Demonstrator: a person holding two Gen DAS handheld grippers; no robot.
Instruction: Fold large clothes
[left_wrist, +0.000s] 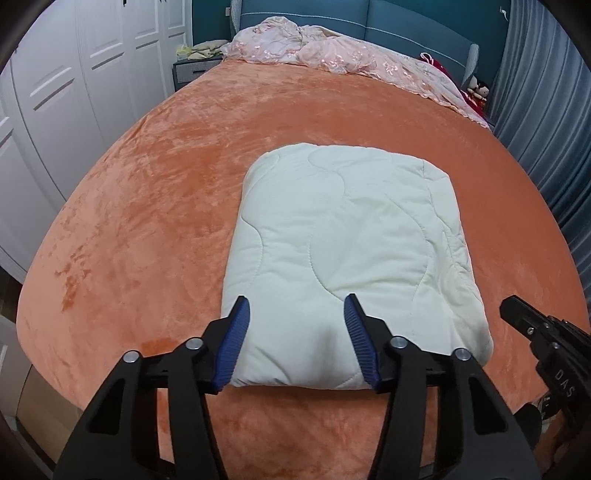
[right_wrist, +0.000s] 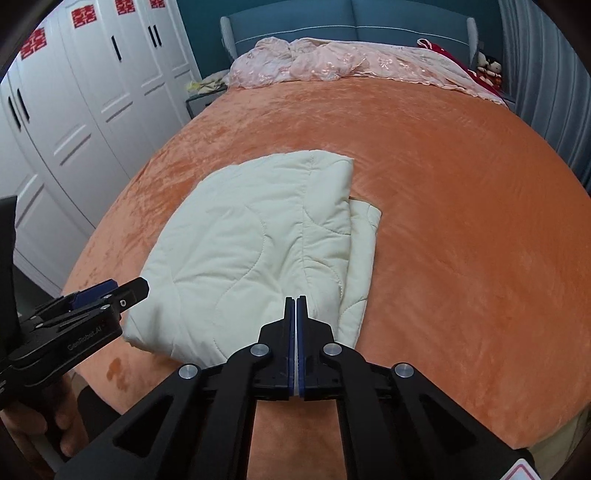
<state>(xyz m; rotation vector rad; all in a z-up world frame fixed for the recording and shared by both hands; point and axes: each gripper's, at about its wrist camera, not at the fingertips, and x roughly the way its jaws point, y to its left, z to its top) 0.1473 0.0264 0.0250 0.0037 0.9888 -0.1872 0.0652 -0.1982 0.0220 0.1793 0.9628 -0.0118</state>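
Note:
A cream quilted garment lies folded into a thick rectangle on the orange bed cover; it also shows in the right wrist view. My left gripper is open, its blue pads hovering over the fold's near edge, holding nothing. My right gripper is shut with its jaws pressed together over the near right corner of the fold; no cloth shows between them. The right gripper shows at the right edge of the left wrist view, and the left gripper shows at the left of the right wrist view.
A pink embroidered bedspread is bunched at the blue headboard. White wardrobe doors stand along the left. Grey curtains hang on the right. A nightstand sits by the bed's far left corner.

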